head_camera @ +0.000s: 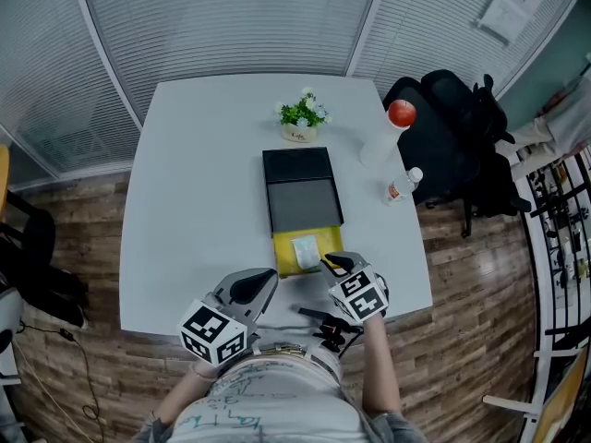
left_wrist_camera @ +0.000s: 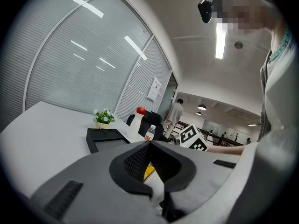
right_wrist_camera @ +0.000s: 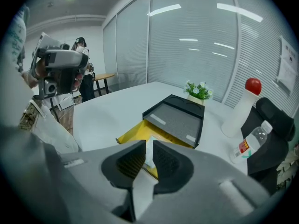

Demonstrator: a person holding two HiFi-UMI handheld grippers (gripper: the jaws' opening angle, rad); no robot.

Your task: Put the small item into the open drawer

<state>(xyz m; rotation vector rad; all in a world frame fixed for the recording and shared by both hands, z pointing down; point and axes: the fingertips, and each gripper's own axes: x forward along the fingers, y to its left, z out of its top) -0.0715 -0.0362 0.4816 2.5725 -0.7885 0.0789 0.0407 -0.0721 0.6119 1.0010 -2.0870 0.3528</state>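
A black drawer box (head_camera: 300, 187) sits mid-table with its yellow drawer (head_camera: 284, 252) pulled out toward me. The small white item (head_camera: 306, 250) lies inside the drawer. My right gripper (head_camera: 332, 264) hovers at the drawer's front right corner, just right of the item and apart from it. In the right gripper view its jaws (right_wrist_camera: 148, 146) stand a narrow gap apart, and the white item (right_wrist_camera: 149, 155) and yellow drawer (right_wrist_camera: 133, 130) show beyond them. My left gripper (head_camera: 261, 278) rests near the table's front edge, left of the drawer. Its tips (left_wrist_camera: 149, 144) meet with nothing held.
A potted plant (head_camera: 301, 118) stands behind the box. A white bottle with a red cap (head_camera: 392, 127) and a small water bottle (head_camera: 403, 185) stand at the right edge, by a black chair (head_camera: 452, 137). A dark object (head_camera: 323, 319) lies at the front edge.
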